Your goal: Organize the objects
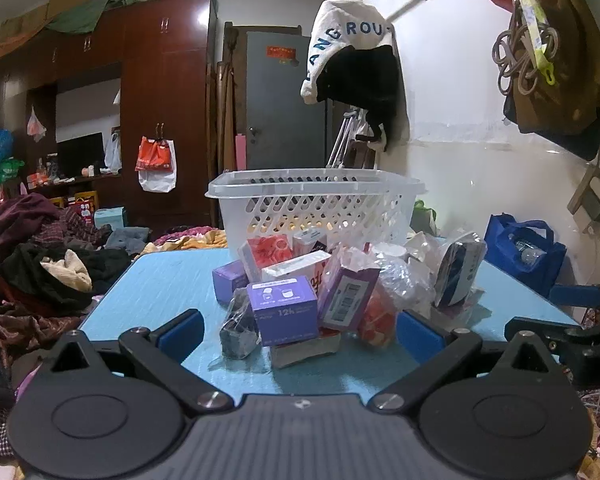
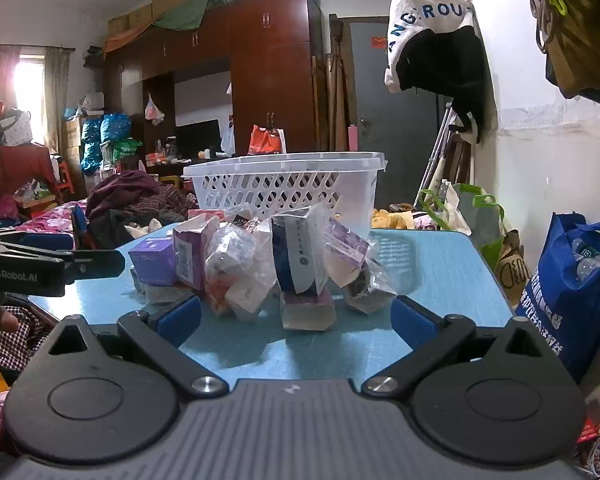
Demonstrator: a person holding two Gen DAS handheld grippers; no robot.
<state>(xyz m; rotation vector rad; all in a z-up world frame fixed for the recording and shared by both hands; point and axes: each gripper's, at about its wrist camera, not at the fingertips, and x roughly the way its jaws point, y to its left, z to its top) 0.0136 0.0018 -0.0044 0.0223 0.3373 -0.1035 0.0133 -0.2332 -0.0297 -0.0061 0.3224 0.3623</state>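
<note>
Two grippers, left gripper (image 1: 300, 330) and right gripper (image 2: 296, 316), are held spread and empty; the purple box (image 1: 283, 310) is positioned just beyond the left fingers, nearer the left gripper.

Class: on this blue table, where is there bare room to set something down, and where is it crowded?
Bare patches: the table's left side, between its edge and the pile of boxes and packets; the near strip between the pile and the left gripper; the far right corner beside the basket. Crowded: the middle, pile running back to the basket.
</note>
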